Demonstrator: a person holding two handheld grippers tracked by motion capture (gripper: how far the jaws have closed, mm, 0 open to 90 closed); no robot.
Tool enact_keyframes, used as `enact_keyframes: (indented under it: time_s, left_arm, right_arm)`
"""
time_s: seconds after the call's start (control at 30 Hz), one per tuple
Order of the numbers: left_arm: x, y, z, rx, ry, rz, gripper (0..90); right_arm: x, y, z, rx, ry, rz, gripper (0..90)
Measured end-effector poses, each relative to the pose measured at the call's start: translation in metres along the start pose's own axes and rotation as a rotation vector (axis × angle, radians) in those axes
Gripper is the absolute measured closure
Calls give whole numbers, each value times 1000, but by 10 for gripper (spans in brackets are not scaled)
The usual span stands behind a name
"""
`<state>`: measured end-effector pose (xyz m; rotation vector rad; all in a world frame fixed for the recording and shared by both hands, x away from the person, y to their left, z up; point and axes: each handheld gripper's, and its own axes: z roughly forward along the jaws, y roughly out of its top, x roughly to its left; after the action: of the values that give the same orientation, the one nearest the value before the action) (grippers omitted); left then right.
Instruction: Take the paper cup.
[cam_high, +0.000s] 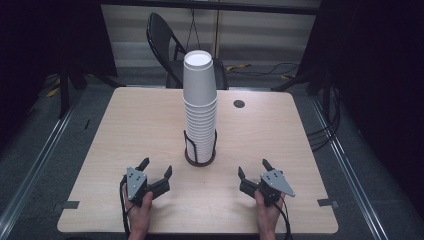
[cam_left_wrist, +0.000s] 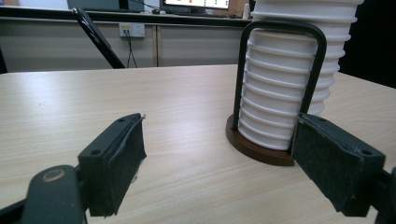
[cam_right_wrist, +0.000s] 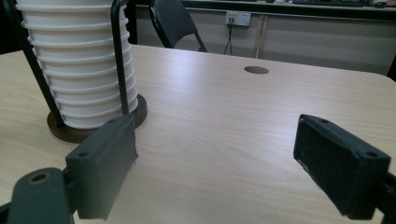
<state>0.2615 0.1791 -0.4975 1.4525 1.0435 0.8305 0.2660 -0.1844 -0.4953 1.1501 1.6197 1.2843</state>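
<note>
So, the stack of white paper cups (cam_high: 200, 107) sits pretty much dead centre on the worktop (cam_high: 140, 125), standing upright in a little holder (cam_high: 200, 156) with a dark round wooden base and black wire loops that rise up around the lowest cups. The stack is tall, way above the wire.

Both tools are parked low on the near side of the worktop. The left tool (cam_high: 157, 167) is at about 7 o'clock from the cups, the right tool (cam_high: 254, 167) at about 5 o'clock, each a bit away from the holder and not touching it. Each one's held by a hand at the near edge.

The left tool has its jaws spread wide with nothing between them, just bare wood; in the left gripper view the cup stack (cam_left_wrist: 289, 74) looms over its right-hand jaw. Same deal for the right tool: jaws wide apart, gripping nothing, with the cups (cam_right_wrist: 77, 65) at about 10 o'clock in its own view.

There's a small round hole (cam_high: 239, 103) in the worktop at 2 o'clock from the cups, and a black folding chair (cam_high: 167, 47) behind the far edge.
</note>
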Motion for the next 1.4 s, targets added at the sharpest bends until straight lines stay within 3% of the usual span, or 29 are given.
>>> enact_keyframes:
  time_s: [0.37,0.57,0.6,0.7,0.8,1.03,1.23,1.4]
  left_arm:
    - [-1,0,0,-2,-1,-1,170]
    - [0,0,0,-1,-2,6,170]
    - [0,0,0,-2,-2,6,170]
    - [0,0,0,-4,-6,3,170]
    - [0,0,0,-10,-13,3,175]
    - [0,0,-1,-10,-13,-2,163]
    - [1,0,-1,-11,-14,-2,163]
    - [0,0,-1,-11,-14,-1,162]
  right_arm:
    - [-2,0,0,14,45,20,133]
    - [2,2,4,43,35,0,140]
    - [1,2,4,36,63,5,134]
    - [1,4,4,31,59,15,134]
    - [1,11,6,33,96,52,134]
    - [4,27,6,4,135,58,149]
    - [4,41,10,-11,198,63,160]
    - [7,54,10,-36,238,43,184]
